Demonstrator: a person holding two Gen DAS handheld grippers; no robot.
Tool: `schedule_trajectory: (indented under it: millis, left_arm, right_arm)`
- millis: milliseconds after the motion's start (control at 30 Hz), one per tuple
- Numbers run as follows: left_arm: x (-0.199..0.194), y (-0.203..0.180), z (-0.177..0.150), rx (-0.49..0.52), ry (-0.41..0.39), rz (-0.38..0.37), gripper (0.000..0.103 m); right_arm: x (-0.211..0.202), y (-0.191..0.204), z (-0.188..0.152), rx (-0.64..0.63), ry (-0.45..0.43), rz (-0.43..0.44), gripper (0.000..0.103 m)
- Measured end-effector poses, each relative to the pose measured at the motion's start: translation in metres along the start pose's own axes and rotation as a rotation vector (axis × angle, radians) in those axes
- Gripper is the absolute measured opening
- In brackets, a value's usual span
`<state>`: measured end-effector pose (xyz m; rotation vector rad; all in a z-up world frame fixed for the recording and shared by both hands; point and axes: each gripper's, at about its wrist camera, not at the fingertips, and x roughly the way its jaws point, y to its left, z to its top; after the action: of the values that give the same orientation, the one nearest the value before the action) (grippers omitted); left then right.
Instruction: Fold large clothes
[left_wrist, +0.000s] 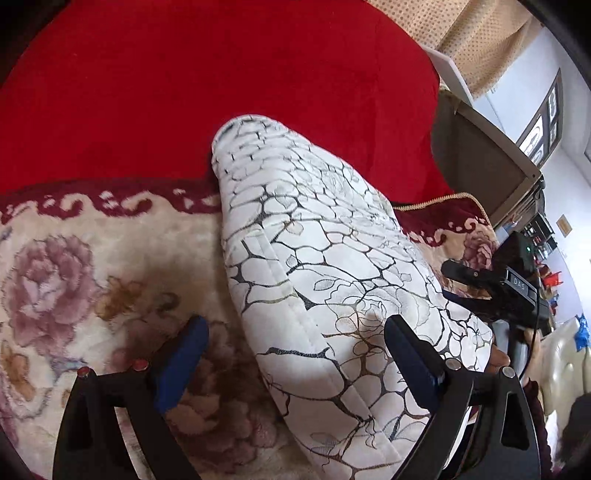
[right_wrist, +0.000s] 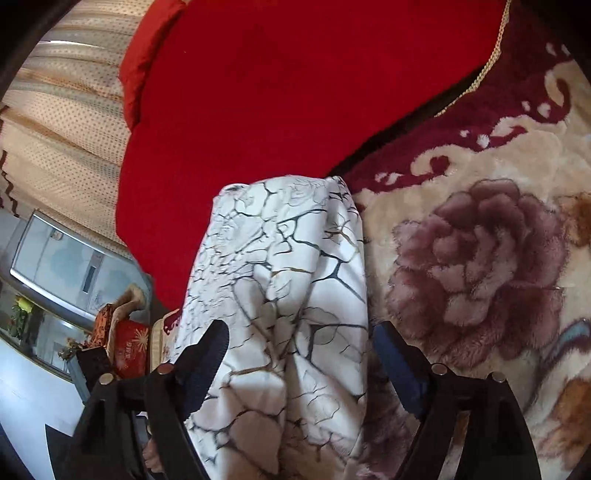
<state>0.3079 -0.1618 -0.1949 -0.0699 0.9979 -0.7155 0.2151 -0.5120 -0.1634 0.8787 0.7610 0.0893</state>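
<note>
Left wrist view showed the left tongs (left_wrist: 295, 347) spread wide, one blue pad on the floral blanket (left_wrist: 74, 295), the other resting over the white garment (left_wrist: 314, 240) with its dark crackle print. That garment lay folded into a long narrow bundle, running from the blanket up onto the red cover (left_wrist: 221, 74). The right tongs (left_wrist: 491, 288) appeared at the bundle's far edge there. In the right wrist view, the right tongs (right_wrist: 299, 350) stood parted, straddling the near end of the garment (right_wrist: 280, 258) without pinching it; whether the pads touched the cloth could not be told. A patterned curtain (right_wrist: 66, 129) hung beside the red cover (right_wrist: 295, 74).
</note>
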Motion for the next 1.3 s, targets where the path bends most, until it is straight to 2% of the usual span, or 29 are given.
schedule_trajectory:
  millis: [133, 233, 300, 367, 433, 500, 567, 600, 667, 733, 800, 933, 1000, 1133, 1300]
  left_arm:
    - [0.014, -0.002, 0.0, 0.011, 0.052, -0.018, 0.096]
    - [0.022, 0.002, 0.001, -0.012, 0.085, -0.066, 0.096]
    - [0.03, 0.005, 0.001, -0.029, 0.119, -0.099, 0.1]
    - [0.041, 0.012, 0.001, -0.074, 0.15, -0.144, 0.103]
    - [0.049, 0.015, 0.001, -0.116, 0.173, -0.205, 0.103]
    - [0.057, 0.014, 0.002, -0.133, 0.193, -0.253, 0.103]
    - [0.059, 0.008, 0.002, -0.118, 0.179, -0.237, 0.103]
    - [0.058, 0.007, 0.002, -0.114, 0.169, -0.235, 0.103]
    - [0.057, 0.006, 0.003, -0.131, 0.159, -0.241, 0.103]
    - [0.055, 0.003, 0.003, -0.129, 0.141, -0.234, 0.102]
    - [0.052, 0.0, 0.002, -0.118, 0.129, -0.223, 0.1]
    - [0.047, -0.004, 0.004, -0.11, 0.101, -0.227, 0.094]
    - [0.042, -0.005, 0.005, -0.104, 0.088, -0.229, 0.089]
    - [0.027, -0.01, 0.004, -0.08, 0.068, -0.216, 0.089]
    - [0.007, -0.016, -0.001, -0.047, 0.051, -0.146, 0.088]
  right_arm:
    - [0.02, -0.006, 0.004, -0.016, 0.059, 0.002, 0.085]
    - [0.032, -0.018, 0.006, -0.002, 0.126, 0.033, 0.088]
    - [0.043, -0.026, 0.01, 0.014, 0.161, 0.072, 0.091]
    - [0.048, -0.027, 0.011, 0.004, 0.174, 0.1, 0.094]
    - [0.053, -0.02, 0.012, -0.03, 0.186, 0.142, 0.103]
    - [0.061, -0.013, 0.009, -0.077, 0.188, 0.136, 0.103]
    - [0.063, -0.005, 0.005, -0.109, 0.165, 0.112, 0.103]
    - [0.065, -0.002, 0.004, -0.12, 0.157, 0.139, 0.102]
    - [0.067, 0.0, 0.001, -0.111, 0.142, 0.135, 0.096]
    - [0.07, 0.001, -0.003, -0.087, 0.141, 0.154, 0.078]
    - [0.07, 0.004, -0.007, -0.067, 0.14, 0.161, 0.069]
    - [0.063, 0.018, -0.01, -0.103, 0.106, 0.138, 0.059]
    - [0.058, 0.028, -0.012, -0.13, 0.092, 0.128, 0.056]
    - [0.044, 0.044, -0.02, -0.18, 0.071, 0.126, 0.053]
    - [0.039, 0.061, -0.031, -0.223, 0.075, 0.132, 0.052]
